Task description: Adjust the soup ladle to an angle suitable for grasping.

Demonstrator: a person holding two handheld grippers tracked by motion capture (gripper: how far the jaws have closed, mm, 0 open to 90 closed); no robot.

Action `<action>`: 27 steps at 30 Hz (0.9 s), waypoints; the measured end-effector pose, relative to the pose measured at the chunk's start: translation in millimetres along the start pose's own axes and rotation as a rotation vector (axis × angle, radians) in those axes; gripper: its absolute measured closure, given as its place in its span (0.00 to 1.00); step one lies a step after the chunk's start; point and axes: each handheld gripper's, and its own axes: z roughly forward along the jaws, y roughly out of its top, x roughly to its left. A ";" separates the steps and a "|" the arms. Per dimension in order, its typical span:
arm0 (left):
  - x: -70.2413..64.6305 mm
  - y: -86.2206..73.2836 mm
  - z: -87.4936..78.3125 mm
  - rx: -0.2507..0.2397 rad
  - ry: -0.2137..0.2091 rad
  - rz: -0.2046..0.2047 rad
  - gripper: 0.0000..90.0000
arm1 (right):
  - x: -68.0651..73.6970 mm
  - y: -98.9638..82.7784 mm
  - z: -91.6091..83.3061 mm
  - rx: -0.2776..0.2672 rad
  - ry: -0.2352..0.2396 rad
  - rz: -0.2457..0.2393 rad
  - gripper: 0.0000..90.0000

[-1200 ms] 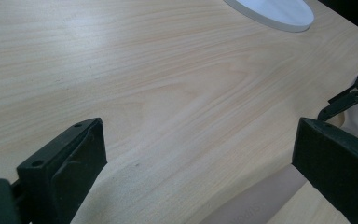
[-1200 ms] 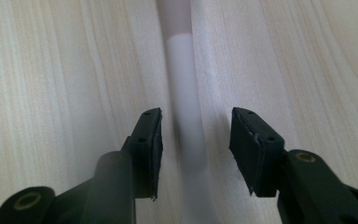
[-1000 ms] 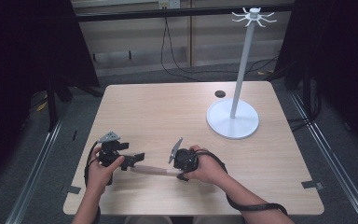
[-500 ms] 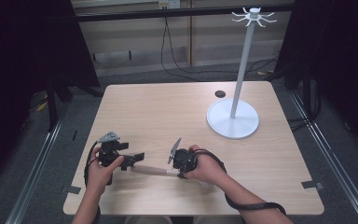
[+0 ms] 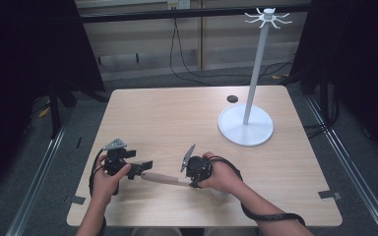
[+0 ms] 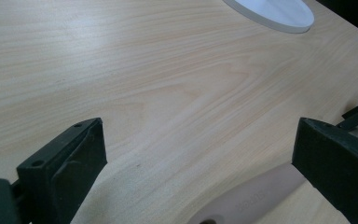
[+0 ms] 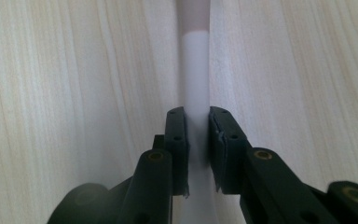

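Observation:
A utensil (image 5: pixel 162 178) with a pale pink handle and a white neck lies on the wooden table (image 5: pixel 177 118) near its front edge. My right gripper (image 5: pixel 193 172) points left along it and is shut on the white neck (image 7: pixel 195 70), pads pressing both sides. My left gripper (image 5: pixel 140 169) stands open at the handle's left end. In the left gripper view the handle's end (image 6: pixel 247 200), with a small hole in it, lies low between the wide jaws without touching them. The utensil's head is hidden under the right hand.
A white stand with a round base (image 5: pixel 246 125), a tall pole and hooks on top (image 5: pixel 267 17) rises at the back right. A small black disc (image 5: pixel 233 99) lies behind it. Cables trail from both grippers over the front edge.

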 end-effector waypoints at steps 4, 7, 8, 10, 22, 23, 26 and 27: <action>-0.1 -0.6 0.7 0.004 0.003 0.003 0.03 | -2.5 -4.2 -4.0 -0.011 -0.005 0.019 0.87; 0.0 -0.5 1.1 0.005 0.004 0.004 0.03 | -4.1 -6.7 -4.8 -0.007 -0.007 0.030 0.87; -0.3 -0.4 1.4 0.007 0.002 0.004 0.03 | -3.8 -7.3 -4.6 -0.006 -0.001 0.045 0.87; -0.3 -0.4 1.9 0.006 -0.001 0.008 0.03 | -4.8 -7.8 -3.3 -0.003 0.005 0.032 0.87; 0.7 -1.0 2.4 0.011 -0.004 0.004 0.03 | -7.0 -1.0 0.2 0.010 -0.011 0.046 0.75; 0.7 -1.0 2.4 0.011 -0.004 0.004 0.03 | -7.0 0.2 0.4 0.013 -0.025 0.047 0.73; 0.6 -0.8 1.9 0.009 -0.006 0.006 0.03 | -7.5 3.9 3.0 0.008 -0.023 0.057 0.72; 0.7 -0.8 1.6 0.008 -0.006 0.005 0.03 | -7.5 4.7 4.7 0.010 -0.020 0.051 0.71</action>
